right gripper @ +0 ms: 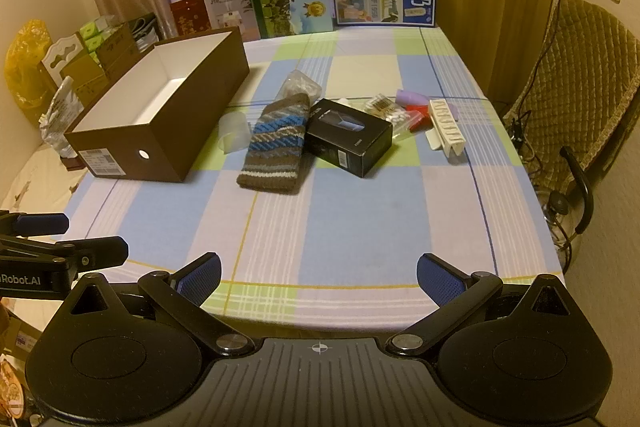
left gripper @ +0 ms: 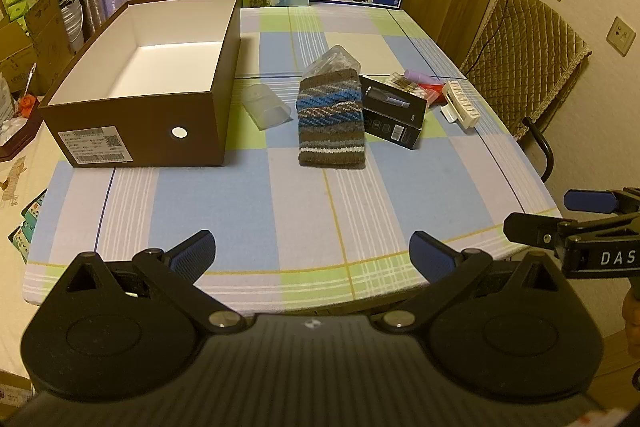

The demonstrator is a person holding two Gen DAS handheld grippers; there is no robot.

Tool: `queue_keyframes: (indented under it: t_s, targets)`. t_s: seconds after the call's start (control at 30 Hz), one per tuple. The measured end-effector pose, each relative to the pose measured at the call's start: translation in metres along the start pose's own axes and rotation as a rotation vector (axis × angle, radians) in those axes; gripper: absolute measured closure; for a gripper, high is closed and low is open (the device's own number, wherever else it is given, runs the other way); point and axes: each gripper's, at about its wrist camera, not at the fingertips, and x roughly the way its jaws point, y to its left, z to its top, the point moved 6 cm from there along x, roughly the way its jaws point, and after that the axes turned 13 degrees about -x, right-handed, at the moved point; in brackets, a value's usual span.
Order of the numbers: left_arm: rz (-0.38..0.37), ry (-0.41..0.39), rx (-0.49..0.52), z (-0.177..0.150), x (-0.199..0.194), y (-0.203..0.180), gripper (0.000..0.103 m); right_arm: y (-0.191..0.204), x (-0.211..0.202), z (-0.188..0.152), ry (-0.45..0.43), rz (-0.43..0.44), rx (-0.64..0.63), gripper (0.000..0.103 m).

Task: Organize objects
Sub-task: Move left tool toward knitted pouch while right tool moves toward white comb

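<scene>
Nothing packed yet. Brown shoebox [left gripper: 140,83] sitting empty on the left side of the checked tabletop [left gripper: 248,203], open top up, long axis running away from the near edge. Clutter bunched just right of it, mid-table: clear plastic cup [left gripper: 267,105] on its side nearest the box, then a striped knit sleeve [left gripper: 331,119] lying lengthwise front-to-back with a clear plastic container [left gripper: 332,61] poking out behind it, then a black product box [left gripper: 394,111] butted against the sleeve's right edge and angled across. Further right, a bag of cotton swabs [right gripper: 382,109], something purple [right gripper: 410,95], something red [right gripper: 418,117] and a white clip-like piece [right gripper: 448,131].

Left hand-held gripper [left gripper: 312,253] spread wide, nothing between the pads, hovering over the near table edge and tilted down. Right hand-held gripper [right gripper: 319,277] same deal: wide open, empty, just beside the left one.

Everything lies ahead of both and well apart from them. Probably the sleeve first: almost dead ahead of the left one, slightly left of centre for the right. Long axis pointing roughly along the approach, so closing across its narrow width looks straightforward. Left closer to the shoebox too, so a short carry leftward from there.
</scene>
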Motion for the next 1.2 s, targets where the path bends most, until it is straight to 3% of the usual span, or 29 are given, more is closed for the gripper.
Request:
queue_keyframes:
  t_s: [1.2]
  targets:
    - [0.017,0.012,-0.023,0.027,0.024,-0.005,0.001,-0.006,0.010,0.013,0.009,0.005,-0.002,0.002]
